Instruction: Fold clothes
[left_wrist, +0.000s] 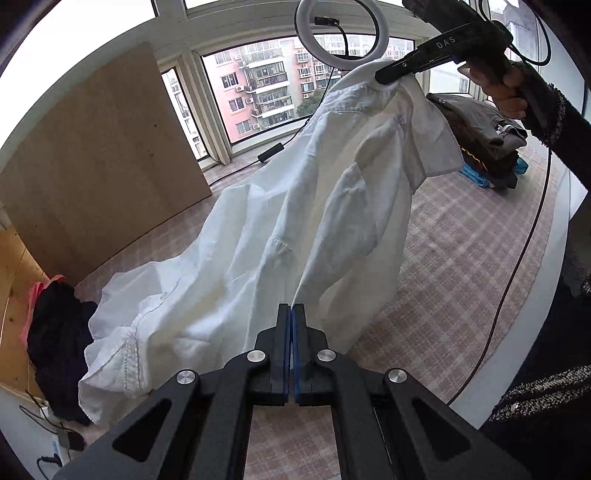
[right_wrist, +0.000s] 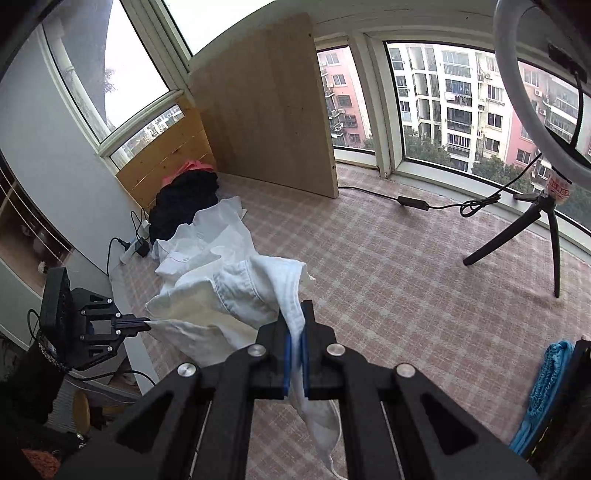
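The white shirt is held up off the checked cloth surface between 2 hand-held grippers. The left hand-held gripper has its blue pads pressed together on a thin edge of the fabric, near the viewer. The right hand-held gripper is raised high on the far right and pinches a bunch of cloth near what looks like the collar or shoulder; in its own view its pads are closed on a thick fold of the same shirt. The rest of the shirt sags between the 2 grips, and its lower part trails onto the surface at the near left, beside a dark heap of clothes.

The fabric looks like a light, soft woven cotton or linen: it drapes in loose folds, creases readily and keeps no shape of its own. It should be light to lift but will swing and slump wherever it is unsupported. Stitched parts such as the hem, the seams and the collar are thicker and firmer, so they give the surest hold and mark straight lines to fold along. A single thin layer, as in the left grip, could slide out if pulled hard.

A stack of folded clothes sits at the far right. Whether this shirt is being spread out for folding or lifted partway through a fold cannot be settled.
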